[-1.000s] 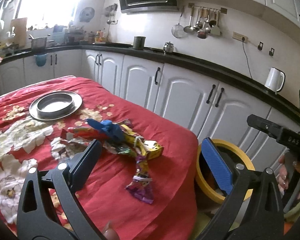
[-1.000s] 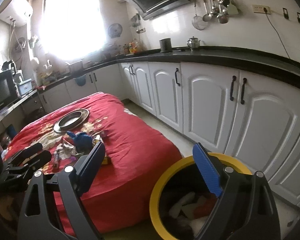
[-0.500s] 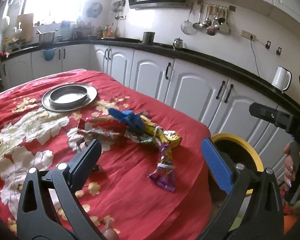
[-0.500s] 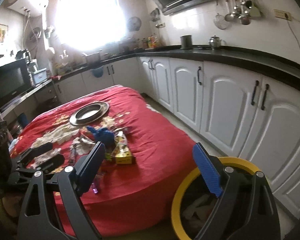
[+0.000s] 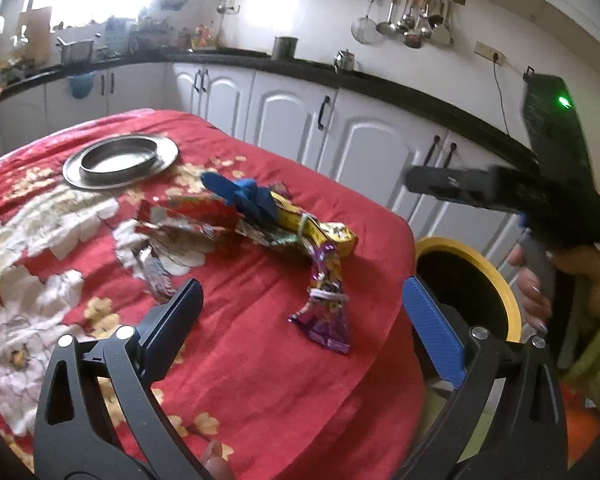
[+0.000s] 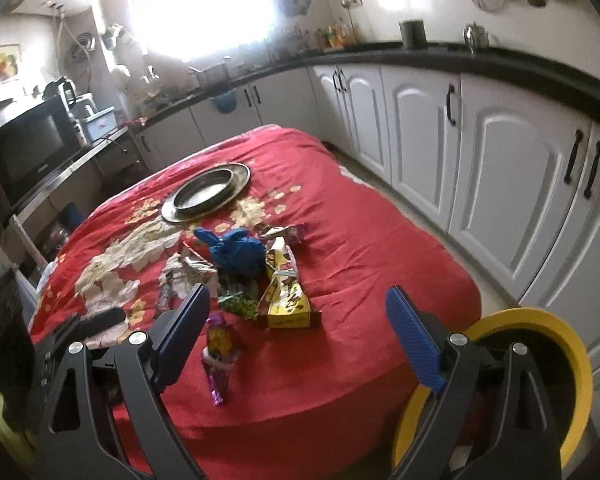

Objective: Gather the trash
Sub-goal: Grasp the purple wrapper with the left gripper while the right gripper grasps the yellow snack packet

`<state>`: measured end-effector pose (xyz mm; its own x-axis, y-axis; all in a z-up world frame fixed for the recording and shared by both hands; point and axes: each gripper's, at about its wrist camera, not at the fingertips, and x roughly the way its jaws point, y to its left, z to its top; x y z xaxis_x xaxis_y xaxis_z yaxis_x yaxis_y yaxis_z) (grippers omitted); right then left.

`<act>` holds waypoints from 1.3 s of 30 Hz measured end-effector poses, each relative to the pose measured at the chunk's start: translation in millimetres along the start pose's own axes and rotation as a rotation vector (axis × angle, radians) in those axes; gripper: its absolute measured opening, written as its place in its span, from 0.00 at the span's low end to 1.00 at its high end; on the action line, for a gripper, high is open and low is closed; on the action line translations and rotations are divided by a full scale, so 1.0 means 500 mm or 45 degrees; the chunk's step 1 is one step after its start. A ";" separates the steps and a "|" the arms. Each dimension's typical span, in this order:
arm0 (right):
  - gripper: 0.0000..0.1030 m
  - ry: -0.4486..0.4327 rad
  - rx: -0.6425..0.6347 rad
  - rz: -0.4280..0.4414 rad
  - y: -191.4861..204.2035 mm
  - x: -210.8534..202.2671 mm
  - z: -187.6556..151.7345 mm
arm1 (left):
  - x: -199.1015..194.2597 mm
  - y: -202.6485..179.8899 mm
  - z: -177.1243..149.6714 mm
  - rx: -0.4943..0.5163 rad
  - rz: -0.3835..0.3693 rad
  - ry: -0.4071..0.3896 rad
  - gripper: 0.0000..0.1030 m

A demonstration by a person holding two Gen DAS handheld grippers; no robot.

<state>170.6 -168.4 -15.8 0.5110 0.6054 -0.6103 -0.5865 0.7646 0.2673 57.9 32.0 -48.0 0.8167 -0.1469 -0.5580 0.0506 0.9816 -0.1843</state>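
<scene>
A heap of snack wrappers (image 5: 260, 224) lies on the red flowered tablecloth (image 5: 240, 380), with a crumpled blue glove (image 5: 248, 196) on top and a purple wrapper (image 5: 326, 308) nearest me. In the right wrist view I see the same glove (image 6: 236, 252), a yellow box (image 6: 286, 304) and the purple wrapper (image 6: 220, 356). My left gripper (image 5: 300, 320) is open and empty just above the purple wrapper. My right gripper (image 6: 296, 332) is open and empty over the table's near edge. The yellow-rimmed trash bin (image 5: 480, 276) stands on the floor beside the table and also shows in the right wrist view (image 6: 560, 360).
A round metal plate (image 5: 120, 160) sits at the table's far side and shows in the right wrist view (image 6: 206, 192). White cabinets (image 6: 500, 160) under a black counter line the right. A microwave (image 6: 24, 152) stands at the left. The right gripper's body (image 5: 520, 192) shows in the left wrist view.
Both grippers have swung left, away from the bin and toward the wrapper heap. The right gripper, earlier over the bin, is now over the table edge. Both stay open.
</scene>
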 end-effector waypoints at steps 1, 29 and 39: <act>0.84 0.007 0.001 -0.002 -0.002 0.008 0.002 | 0.004 -0.002 -0.002 0.004 -0.010 0.008 0.84; 0.60 0.343 -0.158 0.044 0.023 0.285 0.025 | 0.128 -0.012 -0.034 -0.056 -0.118 0.262 0.41; 0.46 0.374 -0.171 0.038 0.013 0.299 0.003 | 0.129 -0.011 -0.045 -0.059 -0.122 0.292 0.35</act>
<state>244.0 -72.7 -104.0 0.3001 0.5225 -0.7981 -0.6861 0.6995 0.1999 97.6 14.6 -101.1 0.6573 -0.2679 -0.7044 0.0904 0.9560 -0.2792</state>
